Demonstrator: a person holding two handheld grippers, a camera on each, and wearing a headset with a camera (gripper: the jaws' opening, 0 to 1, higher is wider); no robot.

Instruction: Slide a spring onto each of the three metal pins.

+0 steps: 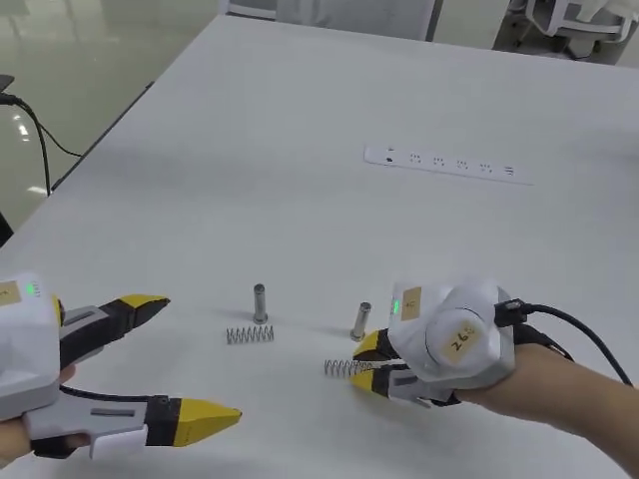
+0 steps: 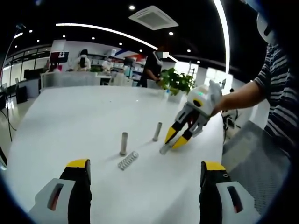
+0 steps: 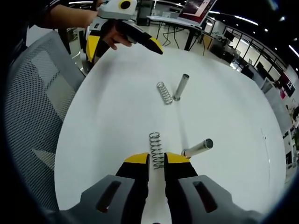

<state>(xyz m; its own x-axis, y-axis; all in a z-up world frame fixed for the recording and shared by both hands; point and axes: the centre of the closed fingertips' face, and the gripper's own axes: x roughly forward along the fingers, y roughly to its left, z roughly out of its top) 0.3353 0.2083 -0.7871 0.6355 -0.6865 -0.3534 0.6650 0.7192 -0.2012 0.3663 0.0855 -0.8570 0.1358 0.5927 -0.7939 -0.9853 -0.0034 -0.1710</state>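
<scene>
Two short metal pins stand upright on the white table (image 1: 300, 130), a left pin (image 1: 260, 301) and a right pin (image 1: 360, 319). A loose spring (image 1: 250, 334) lies flat just in front of the left pin. My right gripper (image 1: 362, 366) is low over the table near the right pin, shut on one end of a second spring (image 1: 339, 368) that sticks out to the left. In the right gripper view that spring (image 3: 155, 148) runs forward from the gripper (image 3: 156, 159), beside the near pin (image 3: 198, 148). My left gripper (image 1: 185, 357) is wide open and holds nothing.
A white power strip (image 1: 439, 163) lies farther back on the table. The table's left edge (image 1: 130, 105) drops to the floor, where a black cable (image 1: 40, 140) runs. A grey mesh chair (image 3: 42, 93) stands close to the table's near side.
</scene>
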